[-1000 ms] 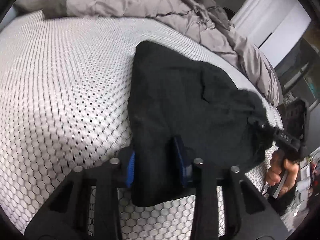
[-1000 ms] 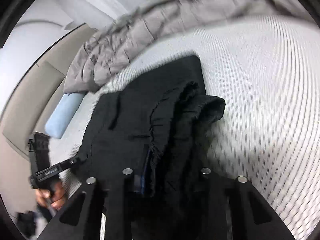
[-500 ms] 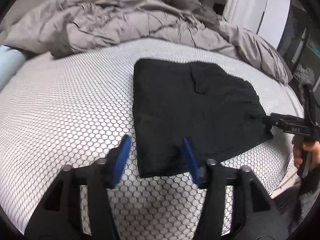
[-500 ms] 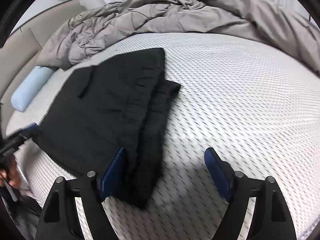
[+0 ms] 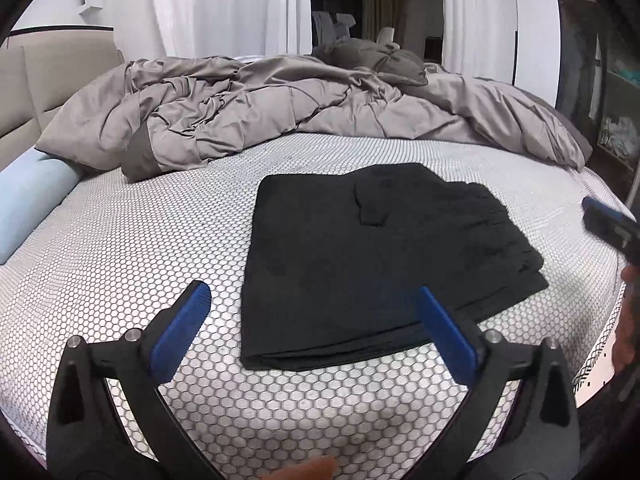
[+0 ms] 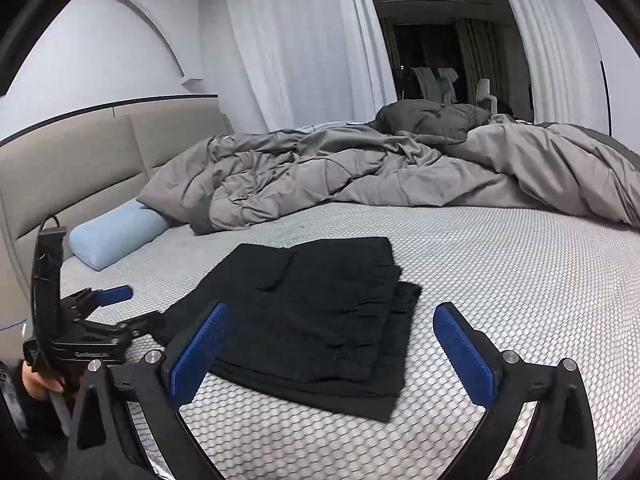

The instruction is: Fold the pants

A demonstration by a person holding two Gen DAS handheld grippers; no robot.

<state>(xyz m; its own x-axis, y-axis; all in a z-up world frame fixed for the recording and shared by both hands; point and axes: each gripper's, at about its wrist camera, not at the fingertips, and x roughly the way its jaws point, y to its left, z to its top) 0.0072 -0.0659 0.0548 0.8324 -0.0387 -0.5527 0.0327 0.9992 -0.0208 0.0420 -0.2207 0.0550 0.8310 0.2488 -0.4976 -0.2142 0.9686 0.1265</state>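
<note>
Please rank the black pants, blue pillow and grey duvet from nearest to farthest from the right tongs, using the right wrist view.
1. Black pants: folded, just ahead of the right tongs.
2. Blue pillow: far left, by the headboard.
3. Grey duvet: bunched across the back.

The pants are plain black all over, no print that I can make out. They lie on a white mattress covered in a small honeycomb pattern of dark outlines. The rumpled duvet is a flat grey-taupe, with a darker grey underside showing at its folds. The bolster pillow is pale blue. The headboard is beige with a thin dark line along its top edge. The curtains are white, with soft vertical pleats, and the wall is white too. My tongs are black, and their pads are bright blue.
</note>
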